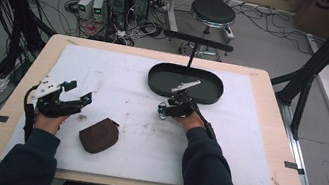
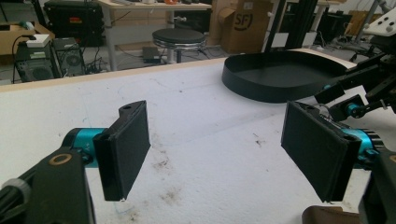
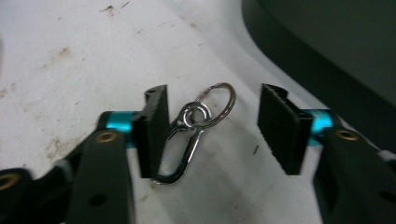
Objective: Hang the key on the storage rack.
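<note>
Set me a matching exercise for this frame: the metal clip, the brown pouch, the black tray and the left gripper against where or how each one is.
Things:
1. metal clip
2. brown pouch
3. black tray
4. left gripper

Places or states:
A. at the far side of the white mat, nothing lying in it
B. jaws wide apart, nothing between them
C. on the mat between the right gripper's open jaws, against one pad
D. on the mat near the left hand

Pairs: 1-C, 2-D, 3-A, 4-B

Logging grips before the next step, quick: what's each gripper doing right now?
Left gripper: open, nothing between its fingers.
Right gripper: open, around a metal clip lying on the mat; one finger sits right beside it, no grip yet.
</note>
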Demonstrator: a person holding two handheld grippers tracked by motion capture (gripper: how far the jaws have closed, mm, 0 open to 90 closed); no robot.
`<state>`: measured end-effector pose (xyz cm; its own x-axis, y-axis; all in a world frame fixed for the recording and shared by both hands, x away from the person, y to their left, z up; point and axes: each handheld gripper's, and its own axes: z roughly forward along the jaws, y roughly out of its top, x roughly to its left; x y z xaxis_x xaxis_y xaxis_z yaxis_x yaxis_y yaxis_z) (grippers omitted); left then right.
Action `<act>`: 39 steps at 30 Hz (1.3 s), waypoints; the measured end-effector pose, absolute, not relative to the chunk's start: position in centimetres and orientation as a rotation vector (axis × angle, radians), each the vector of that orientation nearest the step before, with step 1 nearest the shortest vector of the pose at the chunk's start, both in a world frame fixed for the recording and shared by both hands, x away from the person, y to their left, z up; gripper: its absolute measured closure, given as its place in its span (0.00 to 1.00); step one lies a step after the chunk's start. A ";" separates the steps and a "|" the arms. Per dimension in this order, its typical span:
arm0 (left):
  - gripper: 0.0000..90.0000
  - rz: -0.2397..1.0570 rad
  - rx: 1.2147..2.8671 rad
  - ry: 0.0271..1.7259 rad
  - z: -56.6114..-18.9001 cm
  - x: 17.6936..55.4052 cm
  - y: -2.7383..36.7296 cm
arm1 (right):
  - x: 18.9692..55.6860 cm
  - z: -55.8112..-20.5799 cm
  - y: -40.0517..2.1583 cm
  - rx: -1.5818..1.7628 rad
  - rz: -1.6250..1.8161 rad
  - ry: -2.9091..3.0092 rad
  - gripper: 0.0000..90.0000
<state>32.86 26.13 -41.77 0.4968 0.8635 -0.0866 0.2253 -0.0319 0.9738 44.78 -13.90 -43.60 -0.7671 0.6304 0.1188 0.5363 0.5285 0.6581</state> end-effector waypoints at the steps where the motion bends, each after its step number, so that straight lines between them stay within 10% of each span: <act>1: 0.26 0.673 1.559 0.972 -41.8 32.9 26.1 | 44.8 -43.7 -13.8 0.994 1.076 2.655 0.63; 14: 0.27 0.667 1.561 0.974 -41.8 32.9 26.0 | 44.4 -43.2 -13.7 0.915 1.018 2.692 0.98; 39: 0.28 0.662 1.563 0.988 -41.9 32.8 26.2 | 43.4 -38.5 -18.8 0.861 1.226 2.453 1.00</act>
